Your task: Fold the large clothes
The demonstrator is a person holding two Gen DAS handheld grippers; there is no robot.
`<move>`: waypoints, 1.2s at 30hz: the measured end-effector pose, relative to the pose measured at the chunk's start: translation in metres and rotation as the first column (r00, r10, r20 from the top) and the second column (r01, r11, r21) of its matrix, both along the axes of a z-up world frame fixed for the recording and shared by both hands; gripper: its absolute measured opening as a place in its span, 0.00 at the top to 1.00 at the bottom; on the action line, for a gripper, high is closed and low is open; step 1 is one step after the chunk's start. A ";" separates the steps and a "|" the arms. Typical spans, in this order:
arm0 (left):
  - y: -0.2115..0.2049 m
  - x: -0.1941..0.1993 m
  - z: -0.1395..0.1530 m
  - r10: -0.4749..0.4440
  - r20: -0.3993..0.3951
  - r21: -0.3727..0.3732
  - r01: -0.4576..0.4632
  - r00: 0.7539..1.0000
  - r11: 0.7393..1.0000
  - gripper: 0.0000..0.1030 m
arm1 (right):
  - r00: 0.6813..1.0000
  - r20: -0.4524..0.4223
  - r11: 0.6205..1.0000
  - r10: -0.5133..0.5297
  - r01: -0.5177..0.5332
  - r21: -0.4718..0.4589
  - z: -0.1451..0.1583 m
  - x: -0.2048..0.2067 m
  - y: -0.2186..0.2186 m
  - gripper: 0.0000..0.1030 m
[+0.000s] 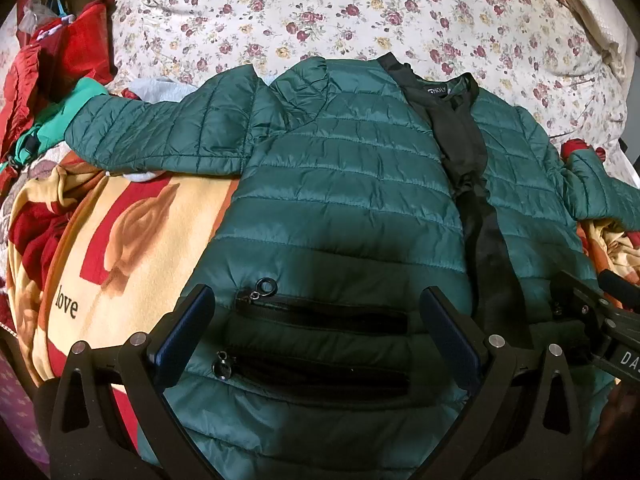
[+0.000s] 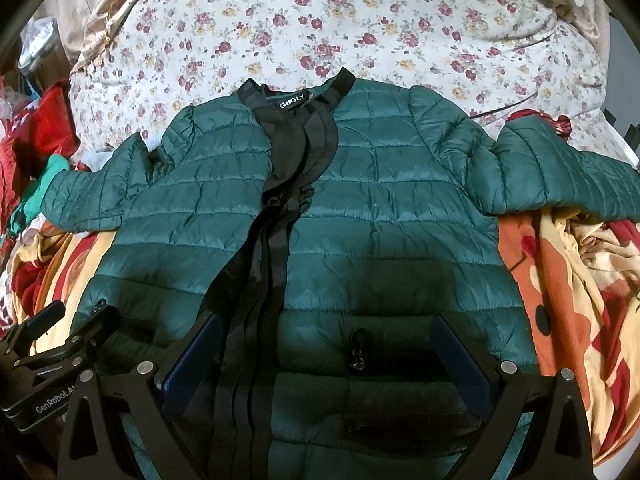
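Left gripper (image 1: pixel 316 320) and right gripper (image 2: pixel 328 344) spread wide, holding nothing

Green quilted jacket (image 2: pixel 360 184) lies flat, front up, sleeves outspread; both hover above its hem; floral sheet (image 2: pixel 360 20) beyond.

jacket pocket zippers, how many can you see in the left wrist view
2: an upper pocket zipper and a lower pocket zipper, both between the left gripper's fingers. Others may be hidden.

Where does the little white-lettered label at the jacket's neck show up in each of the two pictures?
Left wrist view: the neck label sits upper right of centre, at the top of the black front strip.
Right wrist view: the neck label sits upper centre, slightly left, inside the black collar.
Shared landmark: the green quilted jacket lies spread on the floral bedsheet, collar pointing away from both cameras.
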State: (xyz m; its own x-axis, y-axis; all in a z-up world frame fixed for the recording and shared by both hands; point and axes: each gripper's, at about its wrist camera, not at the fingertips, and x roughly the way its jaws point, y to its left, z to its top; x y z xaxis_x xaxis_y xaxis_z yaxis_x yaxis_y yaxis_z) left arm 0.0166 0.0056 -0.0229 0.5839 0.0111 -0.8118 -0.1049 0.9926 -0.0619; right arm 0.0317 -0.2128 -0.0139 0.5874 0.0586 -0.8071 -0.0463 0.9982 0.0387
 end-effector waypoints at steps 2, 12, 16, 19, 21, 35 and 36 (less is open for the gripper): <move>0.000 0.000 0.000 -0.002 0.007 -0.002 0.002 1.000 1.000 0.01 | 1.000 -0.002 1.000 0.002 -0.002 -0.006 -0.001 0.001 0.001 0.00; 0.001 0.002 -0.003 0.000 -0.010 0.001 0.000 1.000 1.000 0.01 | 1.000 -0.002 1.000 0.007 -0.007 -0.024 0.002 0.002 0.004 0.00; 0.001 0.001 -0.003 -0.001 -0.002 -0.003 0.001 1.000 1.000 0.01 | 1.000 0.005 0.999 0.009 -0.009 -0.035 0.003 0.002 0.004 0.00; 0.001 0.001 -0.004 -0.001 -0.001 0.000 0.001 1.000 1.000 0.01 | 1.000 0.008 0.999 0.009 -0.008 -0.041 0.003 0.002 0.004 0.00; 0.001 0.001 -0.005 -0.002 -0.004 0.000 0.002 1.000 1.000 0.01 | 1.000 0.009 0.999 0.007 -0.007 -0.047 0.003 0.002 0.004 0.00; 0.003 0.002 -0.004 0.013 -0.029 0.018 -0.012 0.999 1.000 0.01 | 1.000 -0.002 0.999 0.013 -0.013 -0.033 0.002 0.005 0.004 0.00; 0.003 0.002 -0.004 0.013 -0.028 0.018 -0.012 1.000 1.000 0.01 | 1.000 -0.008 1.000 0.015 -0.015 -0.019 0.001 0.006 0.005 0.00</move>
State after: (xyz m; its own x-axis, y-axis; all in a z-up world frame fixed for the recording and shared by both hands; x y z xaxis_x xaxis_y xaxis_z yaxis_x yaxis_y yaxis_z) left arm 0.0187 0.0083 -0.0270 0.5602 0.0328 -0.8277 -0.1190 0.9920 -0.0412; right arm 0.0381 -0.2080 -0.0129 0.5803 0.0519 -0.8128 -0.0612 0.9979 0.0201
